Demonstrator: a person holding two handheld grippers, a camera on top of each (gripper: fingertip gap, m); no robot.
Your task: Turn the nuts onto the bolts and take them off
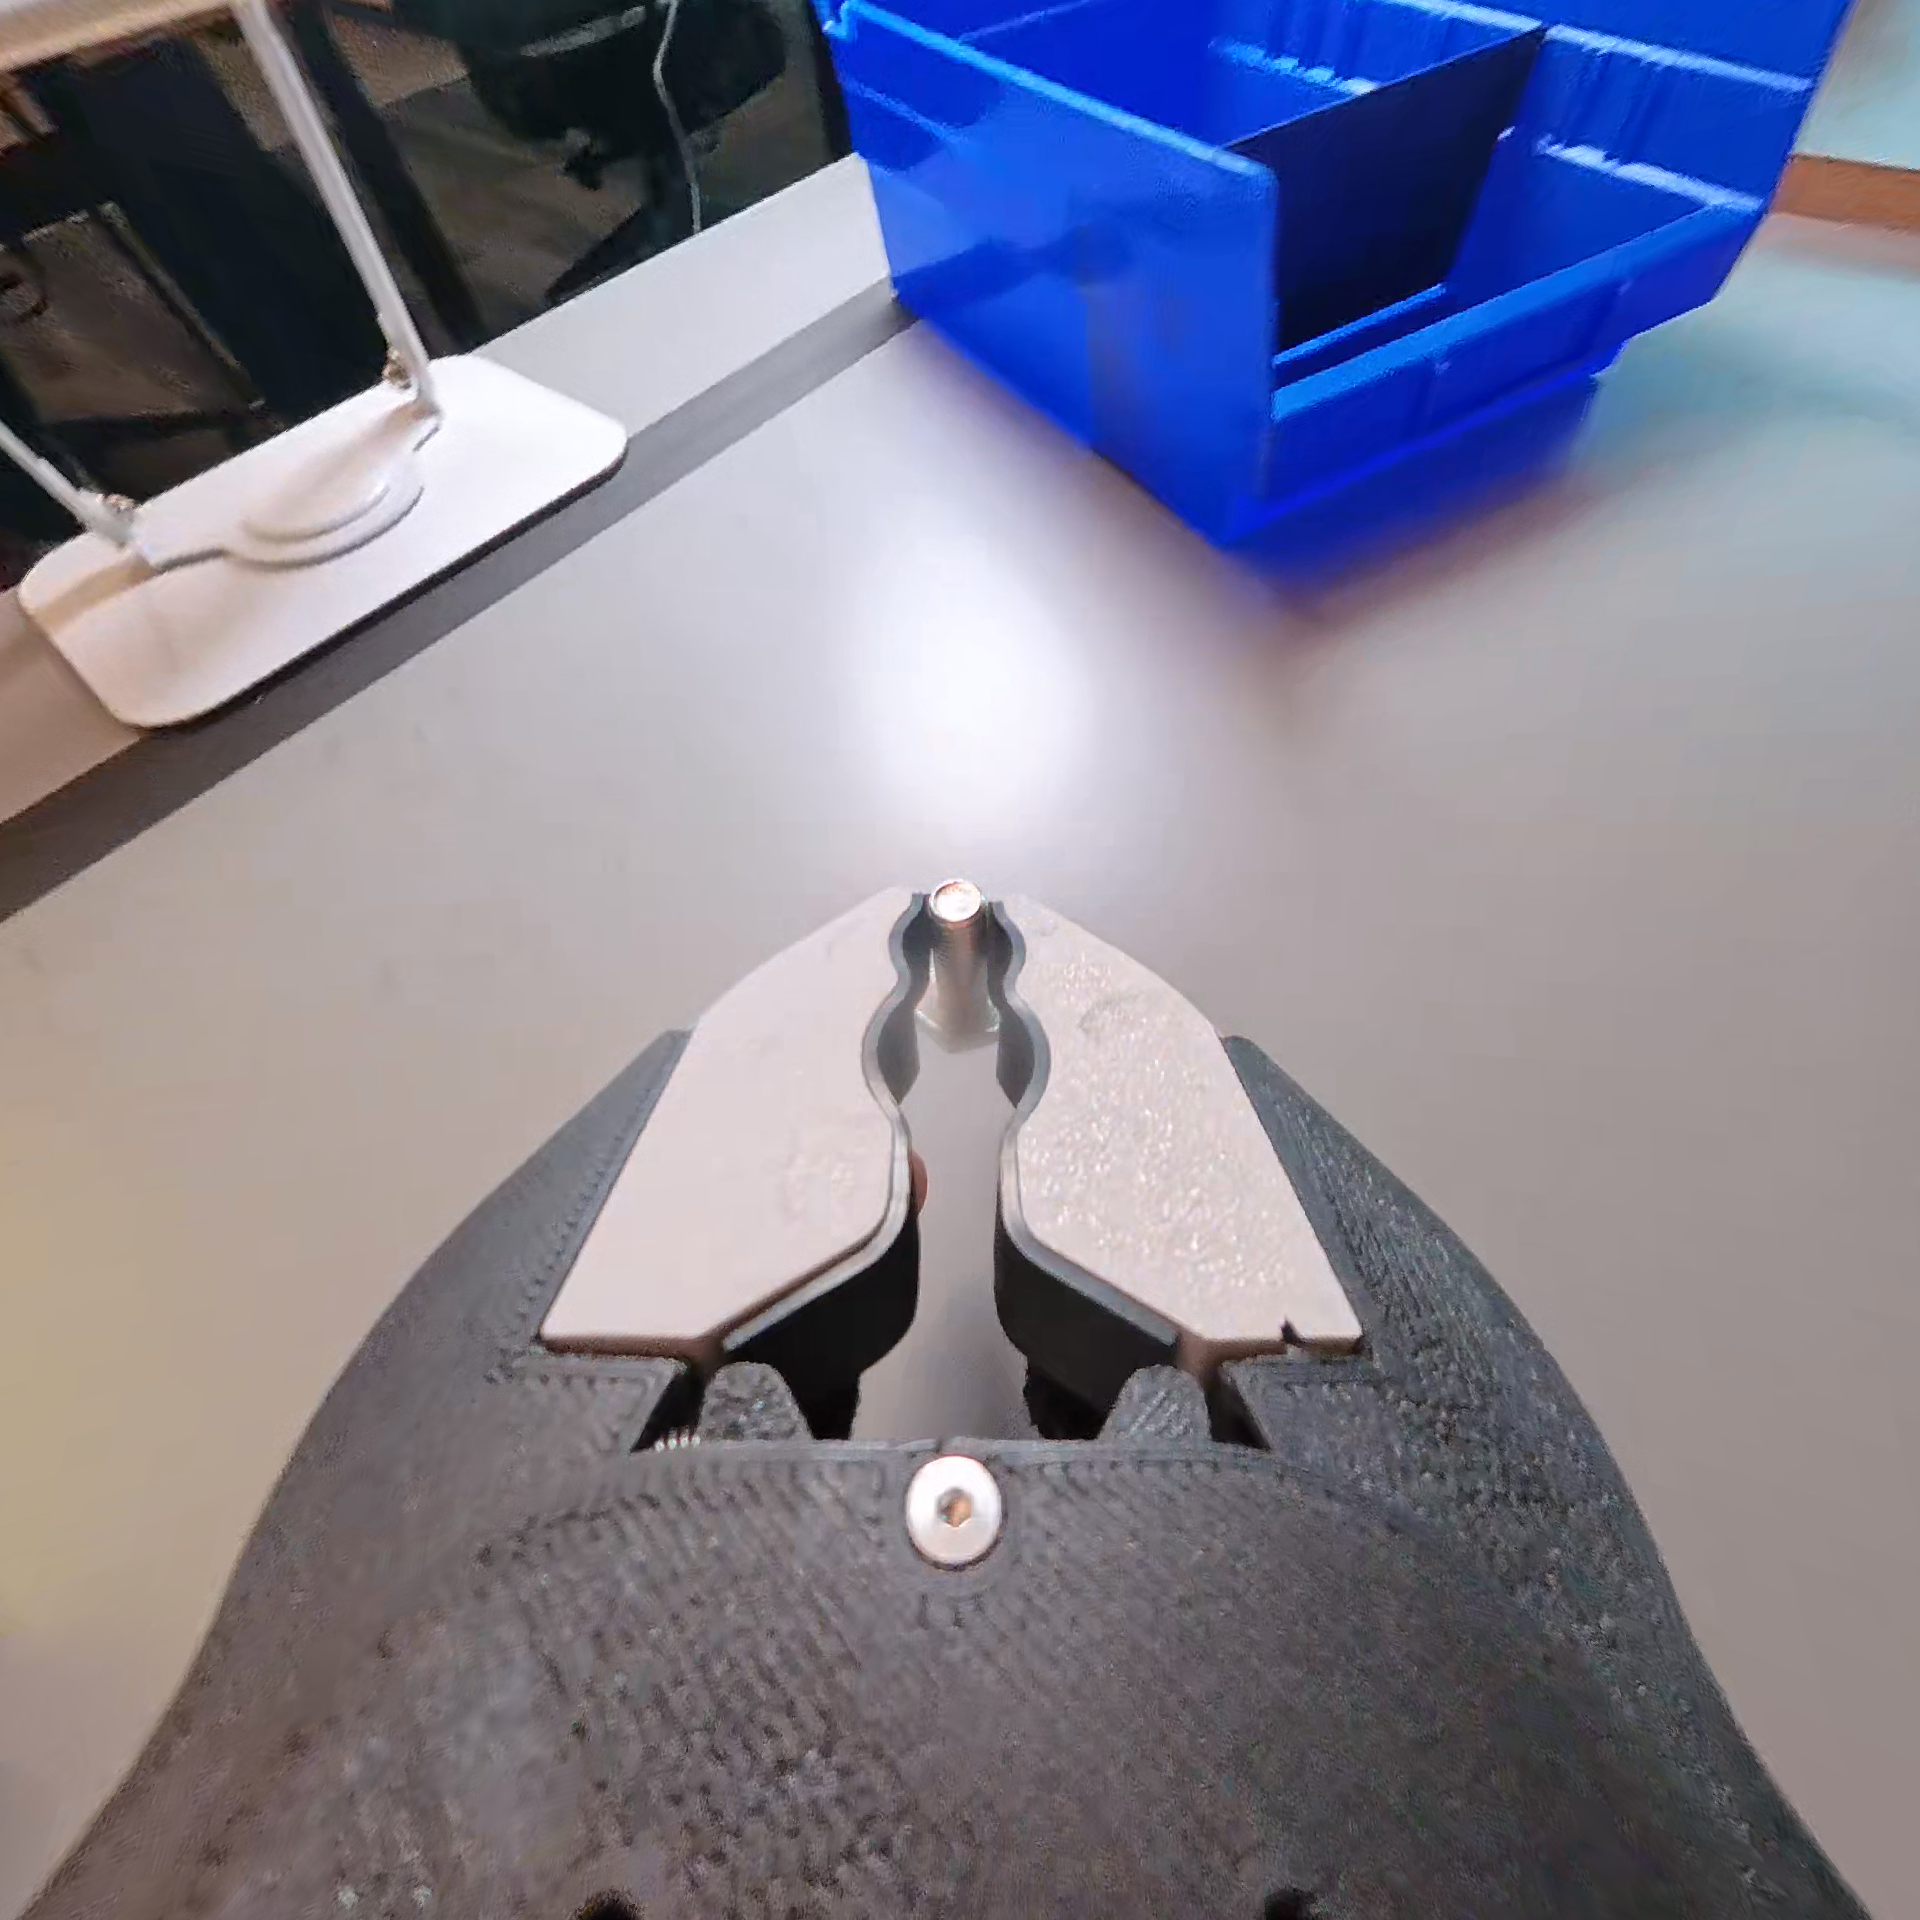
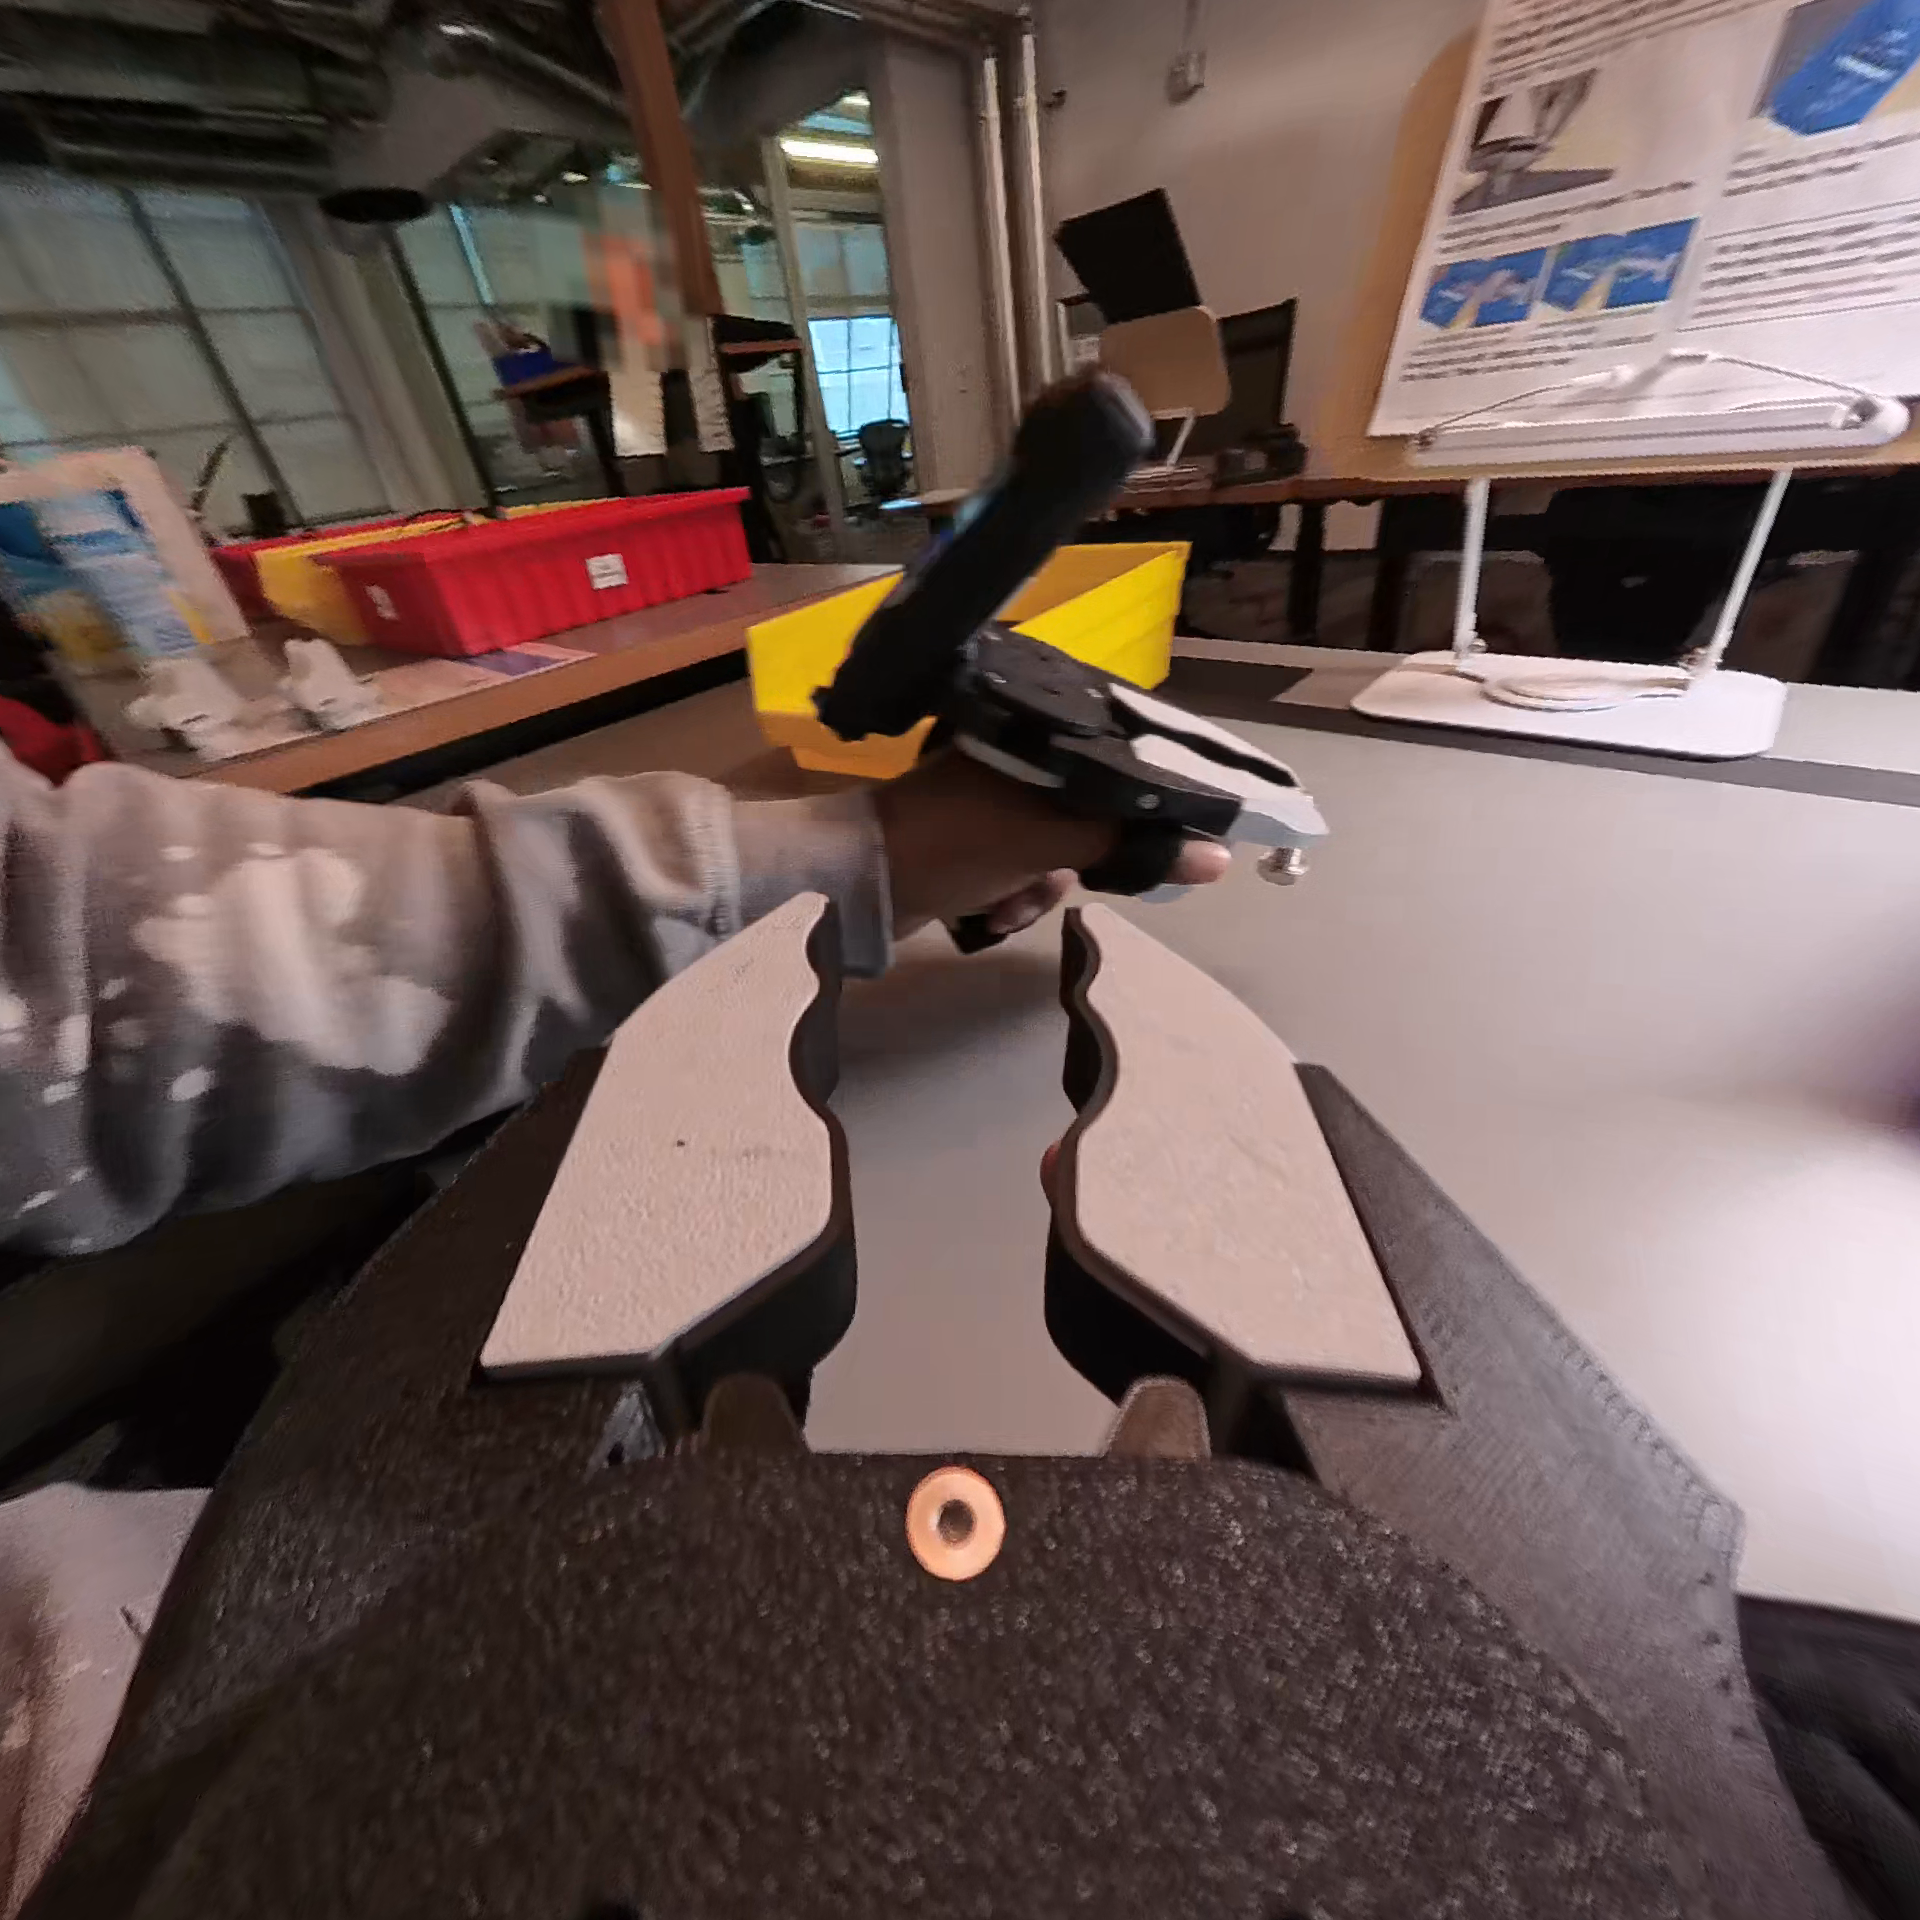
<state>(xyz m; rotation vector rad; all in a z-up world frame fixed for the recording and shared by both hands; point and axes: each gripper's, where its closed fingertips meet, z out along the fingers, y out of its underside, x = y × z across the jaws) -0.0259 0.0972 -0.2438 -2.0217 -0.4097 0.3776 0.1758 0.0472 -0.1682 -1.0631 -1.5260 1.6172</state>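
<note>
The grey tabletop (image 1: 1455, 935) is carrying a blue bin (image 1: 1299, 312) at the far side and a white lamp base (image 1: 343, 520) to the left, with a yellow bin (image 2: 1101, 613) showing behind the left hand in the right wrist view. The left tool (image 1: 958, 940) is clenching a silver bolt (image 1: 956, 961) at its tips, held above the tabletop with the shank end facing the camera, while the right tool (image 2: 948, 940) is sitting released and empty, pointing toward it. No nut is showing, so this is probably the fetching step: next the right tool is needing a nut, then lining it square on the bolt's thread.
</note>
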